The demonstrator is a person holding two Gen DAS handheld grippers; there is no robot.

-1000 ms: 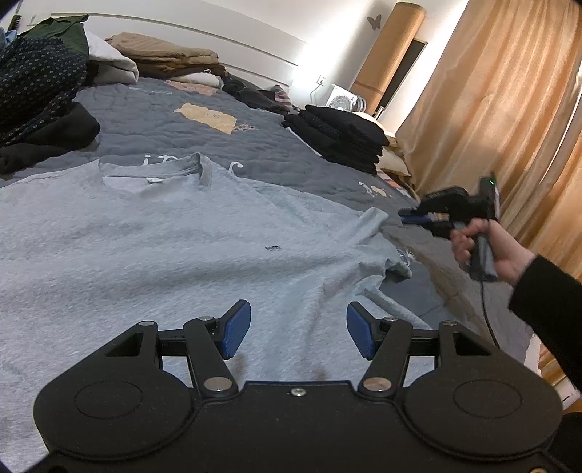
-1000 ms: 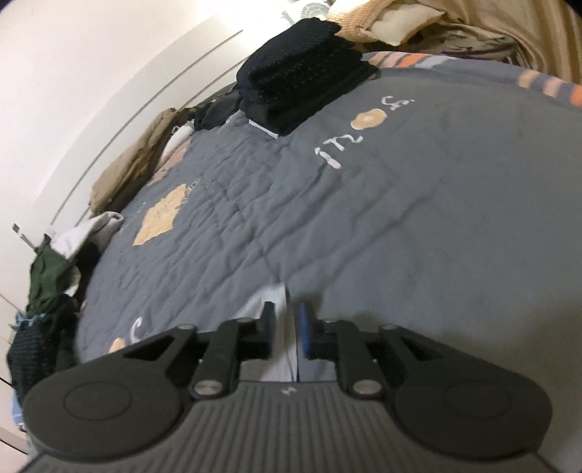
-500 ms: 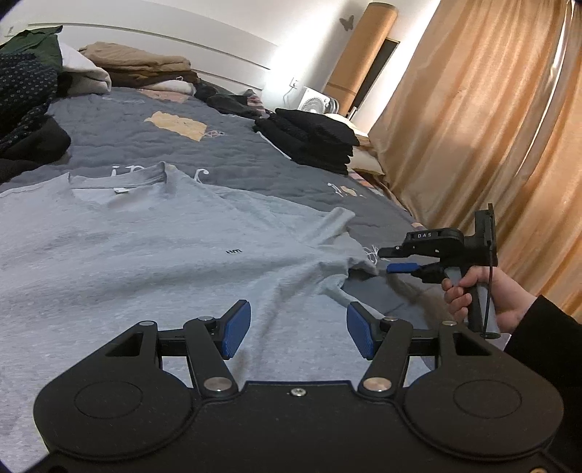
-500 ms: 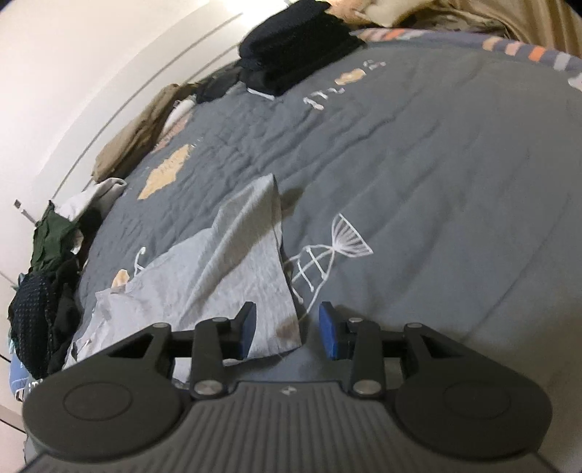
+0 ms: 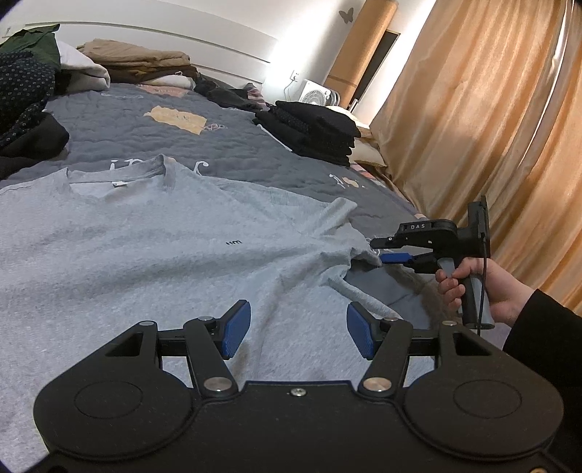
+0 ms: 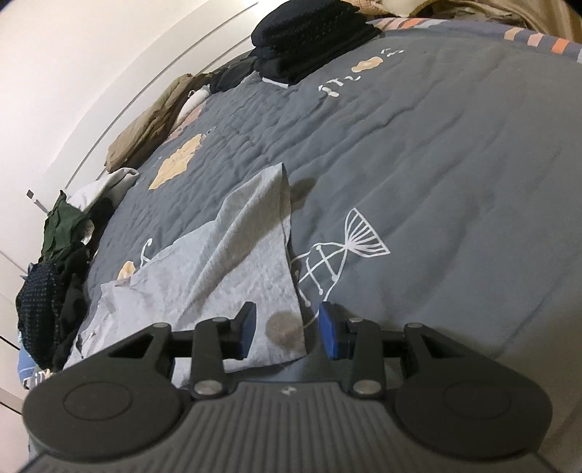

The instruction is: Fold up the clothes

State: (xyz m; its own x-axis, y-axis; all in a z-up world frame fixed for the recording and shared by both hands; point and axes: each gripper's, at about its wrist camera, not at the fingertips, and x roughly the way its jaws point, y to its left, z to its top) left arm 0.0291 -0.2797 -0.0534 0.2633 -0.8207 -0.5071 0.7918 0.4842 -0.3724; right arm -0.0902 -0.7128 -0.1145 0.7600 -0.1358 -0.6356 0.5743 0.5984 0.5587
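Home bedroom. Bed with grey quilted cover [image 5: 225, 145] fills centre frame, white headboard [image 5: 163, 32] along the top, floor-length tan curtains [image 5: 473, 127] at right, small white fan [image 5: 315, 96] upper centre, clothing piles [image 5: 313, 131] on the bed.

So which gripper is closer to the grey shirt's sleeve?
Right. The right gripper sits open at the sleeve hem; the left gripper hovers over the shirt's body.

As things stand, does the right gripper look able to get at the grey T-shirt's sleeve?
Probably yes. The right gripper hangs open right over the sleeve edge lying flat on the quilt, with nothing between its fingers and the cloth.
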